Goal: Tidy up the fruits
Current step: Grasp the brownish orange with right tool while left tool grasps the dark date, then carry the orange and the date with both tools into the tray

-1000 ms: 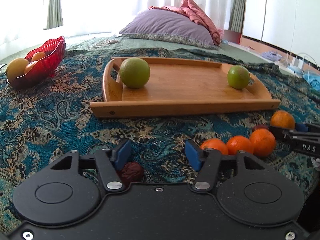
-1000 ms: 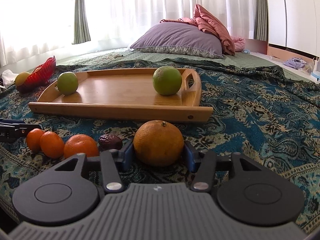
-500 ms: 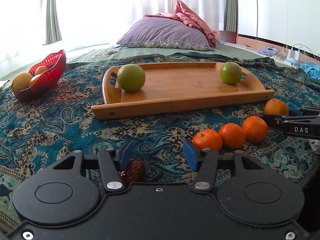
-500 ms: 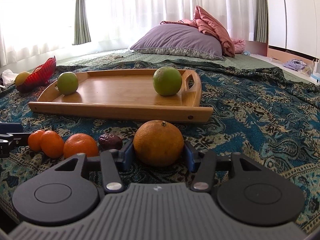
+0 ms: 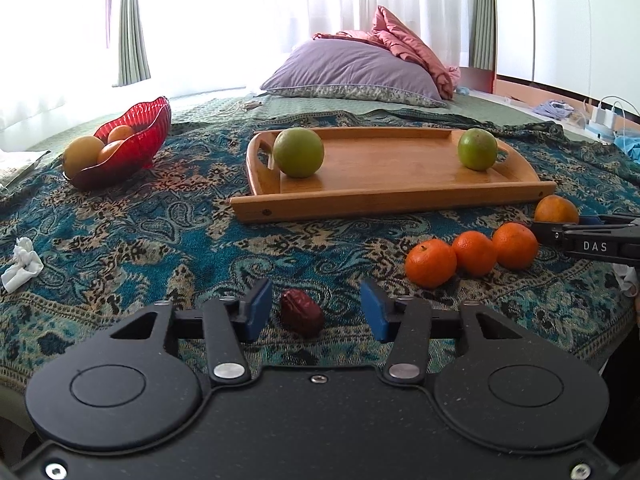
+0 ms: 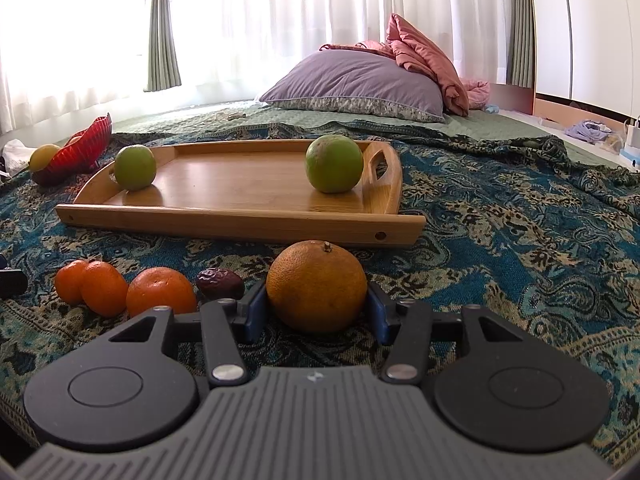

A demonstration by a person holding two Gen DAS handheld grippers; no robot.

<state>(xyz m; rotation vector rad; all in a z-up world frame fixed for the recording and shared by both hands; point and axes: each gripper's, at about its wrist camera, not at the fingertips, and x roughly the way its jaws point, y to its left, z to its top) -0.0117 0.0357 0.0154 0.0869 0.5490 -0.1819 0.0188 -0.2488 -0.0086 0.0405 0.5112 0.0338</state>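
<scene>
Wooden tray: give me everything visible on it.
The wooden tray is a light bamboo-looking rectangle with a low raised rim and a cut-out handle at each short end. It lies flat on the patterned blanket, beyond the loose fruit. Two green fruits sit on it, one near each handle; the middle is bare. Neither set of tongs touches it.

A bed carries a teal paisley blanket [image 5: 160, 240]. Behind it lie a purple pillow [image 5: 352, 68] and a pink quilt [image 6: 432, 60]. White sheer curtains [image 6: 280, 20] admit bright daylight.
</scene>
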